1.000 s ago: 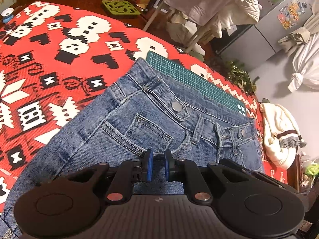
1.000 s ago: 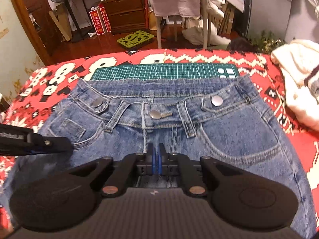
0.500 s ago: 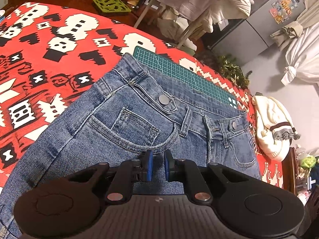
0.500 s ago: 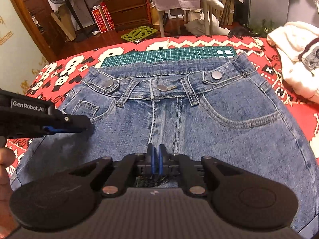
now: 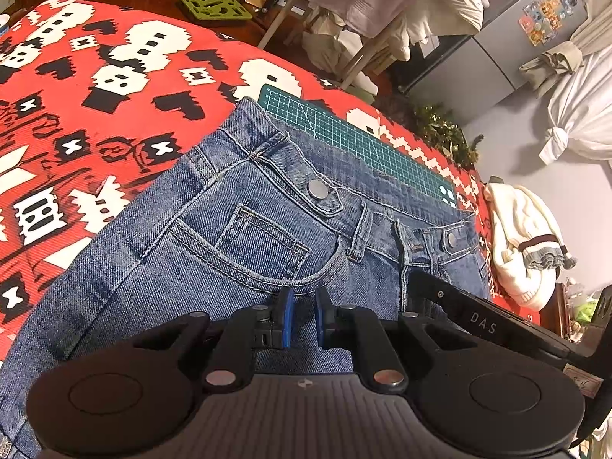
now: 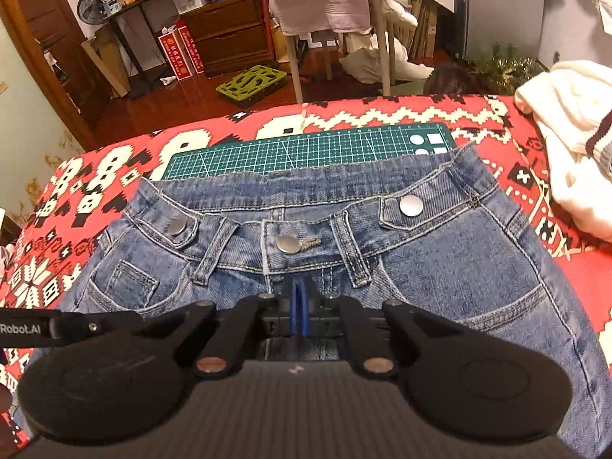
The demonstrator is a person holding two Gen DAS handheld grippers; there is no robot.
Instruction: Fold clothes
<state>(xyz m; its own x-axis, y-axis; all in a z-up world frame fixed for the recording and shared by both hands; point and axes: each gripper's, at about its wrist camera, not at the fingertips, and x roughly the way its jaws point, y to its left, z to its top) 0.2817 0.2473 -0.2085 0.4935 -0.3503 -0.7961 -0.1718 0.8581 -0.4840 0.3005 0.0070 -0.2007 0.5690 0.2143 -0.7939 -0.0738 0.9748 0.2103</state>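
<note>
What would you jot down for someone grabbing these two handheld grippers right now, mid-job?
Left gripper: open, low over the jeans near the coin pocket, holding nothing.
Right gripper: pads together over the fly; whether it pinches denim cannot be told.
Jeans lie flat, front up, on the red patterned blanket, waistband overlapping the green cutting mat. Cream sweater waits alongside.
Done: jeans spread out. Left: every fold.

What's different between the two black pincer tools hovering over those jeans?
The left gripper has a clear gap between its blue pads, while the right gripper's pads are pressed together. The left gripper sits over the side pocket of the jeans; the right gripper is at the middle, just below the fly button. Both are the same black design with blue pads, low over the denim.
</note>
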